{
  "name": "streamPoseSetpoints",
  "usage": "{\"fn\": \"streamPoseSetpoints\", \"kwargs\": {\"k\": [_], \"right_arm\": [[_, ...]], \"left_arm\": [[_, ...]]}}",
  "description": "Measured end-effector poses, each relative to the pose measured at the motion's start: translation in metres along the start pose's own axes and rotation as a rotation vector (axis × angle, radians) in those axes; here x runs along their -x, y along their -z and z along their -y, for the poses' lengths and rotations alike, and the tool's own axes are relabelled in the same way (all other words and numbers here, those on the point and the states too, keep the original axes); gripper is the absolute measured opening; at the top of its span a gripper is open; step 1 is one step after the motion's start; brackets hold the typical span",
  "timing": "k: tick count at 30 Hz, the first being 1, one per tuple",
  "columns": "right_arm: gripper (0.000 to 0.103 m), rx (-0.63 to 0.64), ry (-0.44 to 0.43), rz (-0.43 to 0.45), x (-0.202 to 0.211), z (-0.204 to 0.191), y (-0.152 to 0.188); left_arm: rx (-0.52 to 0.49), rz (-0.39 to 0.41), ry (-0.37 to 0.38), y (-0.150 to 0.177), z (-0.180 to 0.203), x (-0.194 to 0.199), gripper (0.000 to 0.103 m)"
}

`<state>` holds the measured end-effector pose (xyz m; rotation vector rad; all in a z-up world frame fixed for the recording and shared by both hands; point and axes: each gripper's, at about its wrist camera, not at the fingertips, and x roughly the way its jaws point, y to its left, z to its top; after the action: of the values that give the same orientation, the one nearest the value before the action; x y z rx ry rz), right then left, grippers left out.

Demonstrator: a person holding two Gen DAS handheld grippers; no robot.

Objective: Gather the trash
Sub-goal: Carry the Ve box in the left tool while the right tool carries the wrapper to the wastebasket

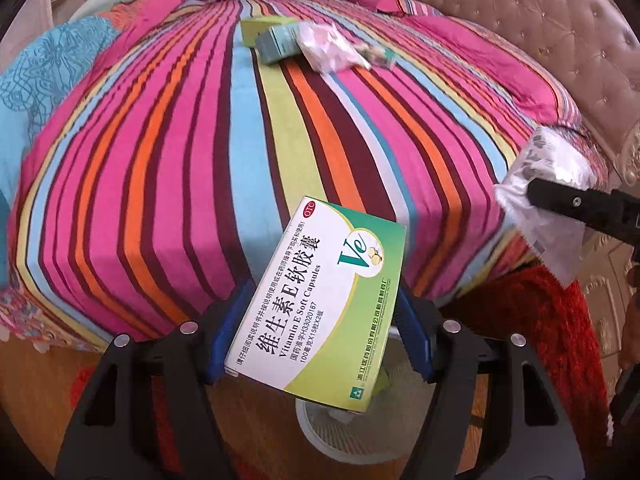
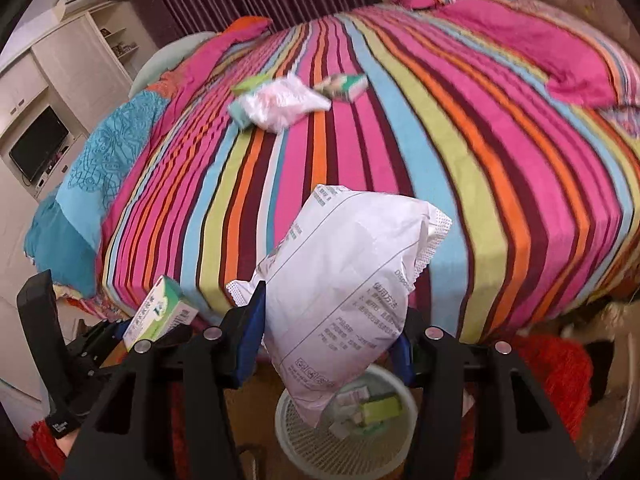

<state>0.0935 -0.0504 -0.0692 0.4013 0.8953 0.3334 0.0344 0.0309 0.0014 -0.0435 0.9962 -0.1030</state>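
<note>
My left gripper (image 1: 320,340) is shut on a green and white vitamin box (image 1: 320,304), its blue pads pressing both long sides. It hangs above a white mesh waste basket (image 1: 308,420) on the floor by the bed's edge. My right gripper (image 2: 328,344) is shut on a white printed packet (image 2: 344,292), held over the same basket (image 2: 292,436), which holds several small boxes. The left gripper's box (image 2: 160,312) shows at the left of the right wrist view. Far across the bed lie a crumpled plastic bag (image 2: 280,100) and small green boxes (image 2: 344,86).
A bed with a striped cover (image 1: 200,140) fills both views. A tufted headboard (image 1: 520,20) is at the right. A red shaggy rug (image 2: 560,368) lies around the basket. A blue blanket (image 2: 100,168) hangs at the left side, near a wall unit with a TV (image 2: 38,144).
</note>
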Motion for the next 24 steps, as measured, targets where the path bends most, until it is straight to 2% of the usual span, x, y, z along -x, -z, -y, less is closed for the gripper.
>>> {"fn": "streamPoseSetpoints", "kwargs": {"k": [4,11,17,24], "right_arm": [[0.051,-0.020,0.009,-0.052,-0.011,0.000,0.019],[0.051,-0.047,0.024,-0.163,-0.032,0.002,0.048],[0.051,-0.071,0.040,-0.260,-0.051,0.006,0.064],[0.051,-0.109,0.045,-0.341,-0.065,0.015,0.074]], "left_arm": [[0.020,-0.037,0.020,0.015,0.004,-0.006,0.067],[-0.010,-0.108,0.049,0.037,0.019,-0.019,0.067],[-0.038,-0.173,0.060,0.046,0.028,-0.034,0.067],[-0.021,-0.254,0.086,0.054,0.028,-0.053,0.067]]}}
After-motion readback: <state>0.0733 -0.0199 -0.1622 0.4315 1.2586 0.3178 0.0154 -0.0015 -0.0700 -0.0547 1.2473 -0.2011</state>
